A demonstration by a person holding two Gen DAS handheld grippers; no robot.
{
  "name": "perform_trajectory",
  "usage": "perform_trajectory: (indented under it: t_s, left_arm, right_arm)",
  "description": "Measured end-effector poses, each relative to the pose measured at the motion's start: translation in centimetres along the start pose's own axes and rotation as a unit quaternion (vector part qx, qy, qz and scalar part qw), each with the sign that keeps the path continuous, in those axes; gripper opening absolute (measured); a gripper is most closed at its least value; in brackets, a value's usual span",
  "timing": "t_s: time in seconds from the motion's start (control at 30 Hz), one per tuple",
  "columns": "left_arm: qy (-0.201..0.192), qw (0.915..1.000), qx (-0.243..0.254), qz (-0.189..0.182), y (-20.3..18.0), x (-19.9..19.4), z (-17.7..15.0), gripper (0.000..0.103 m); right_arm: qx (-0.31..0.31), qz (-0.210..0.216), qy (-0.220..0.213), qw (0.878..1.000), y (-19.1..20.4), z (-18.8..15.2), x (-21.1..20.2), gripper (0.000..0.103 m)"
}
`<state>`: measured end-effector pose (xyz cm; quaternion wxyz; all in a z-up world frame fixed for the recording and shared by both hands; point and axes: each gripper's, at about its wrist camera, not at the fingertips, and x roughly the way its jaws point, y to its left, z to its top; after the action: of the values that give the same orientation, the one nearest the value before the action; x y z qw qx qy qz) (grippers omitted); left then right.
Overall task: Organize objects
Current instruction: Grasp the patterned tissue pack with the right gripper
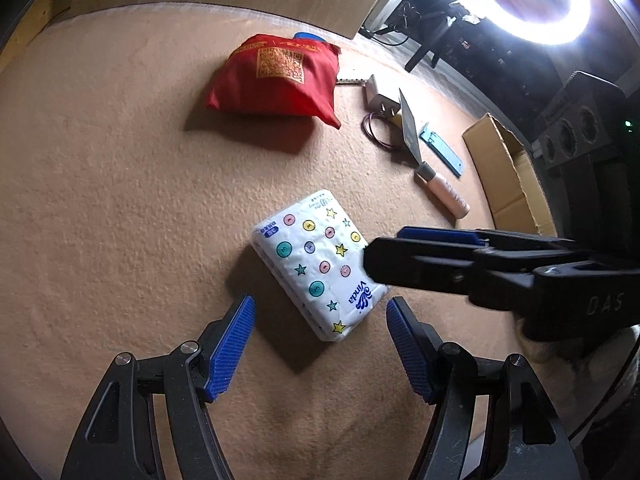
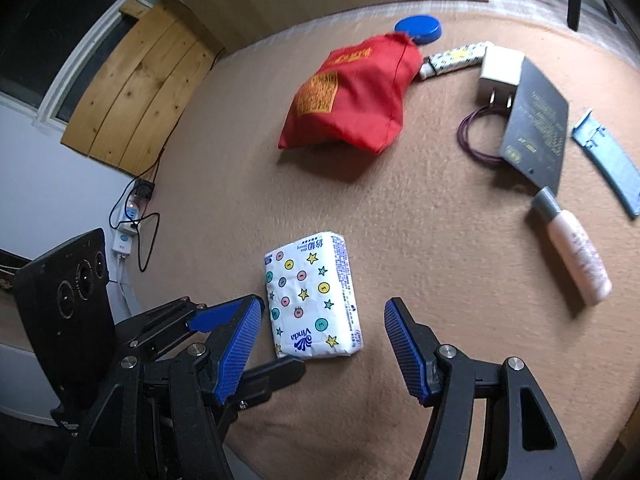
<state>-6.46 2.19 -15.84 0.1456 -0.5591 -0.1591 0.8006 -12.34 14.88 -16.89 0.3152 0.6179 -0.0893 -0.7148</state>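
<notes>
On the tan cloth [image 1: 100, 200] below me lies a tissue pack [image 1: 316, 268], white with coloured buttons and stars, flat and skewed to my left gripper [image 1: 320, 312]. That gripper's blue pads [image 1: 232, 348] stand wide apart, one either side of the pack's near corner, touching nothing and holding nothing. My right gripper [image 2: 324, 316] is spread about as wide, also empty; in its own view the pack [image 2: 312, 300] sits between its fingers, closer to the left pad [image 2: 240, 344], with clear cloth showing before the right one. From the left camera I see the right gripper [image 1: 380, 256] reaching in from the side, its dark fingertip over the pack's far edge; whether it touches the wrapper I cannot tell. From the right camera the left gripper [image 2: 280, 344] shows low at the left, its fingers just beside the pack's near corner.

Farther off on the cloth sits a red bag [image 2: 352, 96] with gold print, a blue lid [image 2: 418, 29] behind it. Beside the bag are a white charger [image 2: 500, 72], a purple cord loop [image 2: 472, 132], a cleaver [image 2: 536, 120] with a pale handle, and a light blue strip [image 2: 608, 160]. A cardboard box [image 1: 508, 176] stands open at the cloth's right edge.
</notes>
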Motion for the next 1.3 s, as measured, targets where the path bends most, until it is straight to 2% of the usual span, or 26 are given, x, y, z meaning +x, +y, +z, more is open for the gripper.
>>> perform_trajectory:
  t_s: [0.13, 0.4, 0.73, 1.0, 1.3]
  left_arm:
    - [0.002, 1.0000, -0.001, -0.009, -0.1, 0.5, 0.2, 0.071]
    - [0.012, 0.9997, 0.007, -0.019, -0.6, 1.6, 0.3, 0.055]
    - [0.009, 0.9997, 0.016, -0.014, -1.0, 1.7, 0.8, 0.052]
    - [0.006, 0.9990, 0.041, -0.018, -3.2, 1.7, 1.3, 0.052]
    - [-0.006, 0.9960, 0.081, -0.035, -7.9, 1.4, 2.3, 0.052]
  right_arm:
    - [0.004, 0.001, 0.007, 1.000, -0.1, 0.1, 0.6, 0.057]
    - [0.003, 0.005, 0.020, 1.000, 0.1, 0.1, 1.7, 0.045]
    - [0.003, -0.003, 0.012, 1.000, -0.1, -0.5, 1.5, 0.039]
    - [0.016, -0.008, -0.014, 1.000, -1.4, -1.1, -0.9, 0.039]
    - [0.024, -0.029, -0.061, 0.997, -2.9, -2.3, -5.8, 0.039]
